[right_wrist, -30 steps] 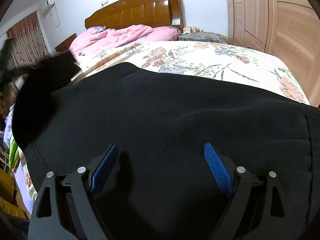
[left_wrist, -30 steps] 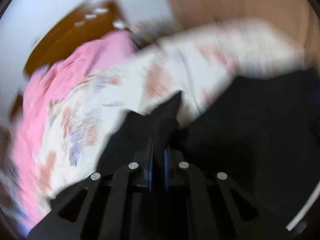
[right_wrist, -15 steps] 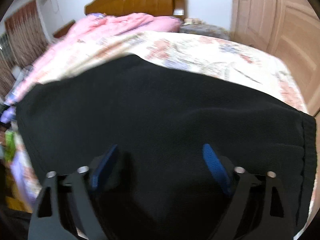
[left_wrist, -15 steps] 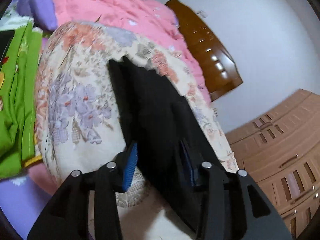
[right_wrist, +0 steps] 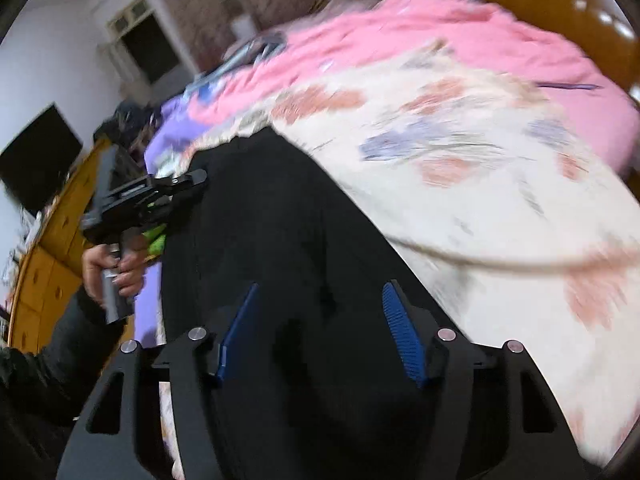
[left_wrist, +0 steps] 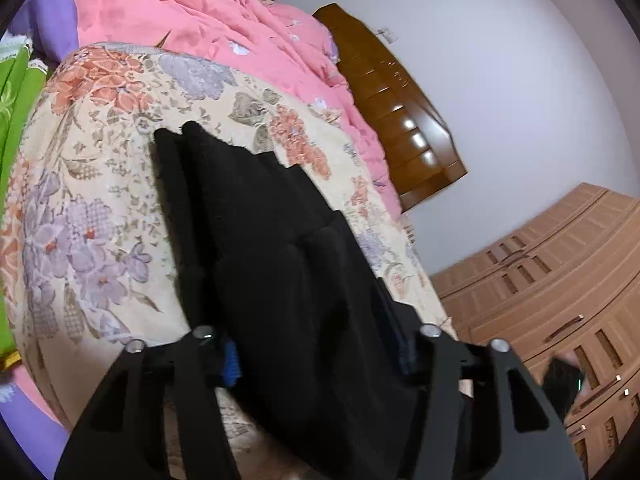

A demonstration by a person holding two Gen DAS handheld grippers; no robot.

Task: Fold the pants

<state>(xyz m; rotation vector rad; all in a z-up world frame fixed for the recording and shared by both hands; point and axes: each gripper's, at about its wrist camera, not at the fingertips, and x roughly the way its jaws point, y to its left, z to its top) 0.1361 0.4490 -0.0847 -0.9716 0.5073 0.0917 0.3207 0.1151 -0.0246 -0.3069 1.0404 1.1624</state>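
Black pants [left_wrist: 256, 240] lie folded in a long strip on the floral bedspread [left_wrist: 92, 208]. My left gripper [left_wrist: 316, 354] is open, its blue pads on either side of the near end of the strip. In the right wrist view the pants [right_wrist: 272, 216] run away from my right gripper [right_wrist: 320, 332], which is open over the dark cloth. The left gripper [right_wrist: 156, 196] shows there too, held in a hand at the pants' left edge. That view is blurred.
A pink quilt [left_wrist: 208, 28] is heaped at the head of the bed below a brown wooden headboard [left_wrist: 396, 120]. Wooden wardrobes [left_wrist: 560, 280] stand to the right. Green cloth [left_wrist: 12, 120] hangs at the bed's left side. A yellow dresser [right_wrist: 52, 240] stands beyond.
My left gripper has let go of the pants and now stands open around the folded strip. My right gripper has swung left, and its view now faces the dresser side.
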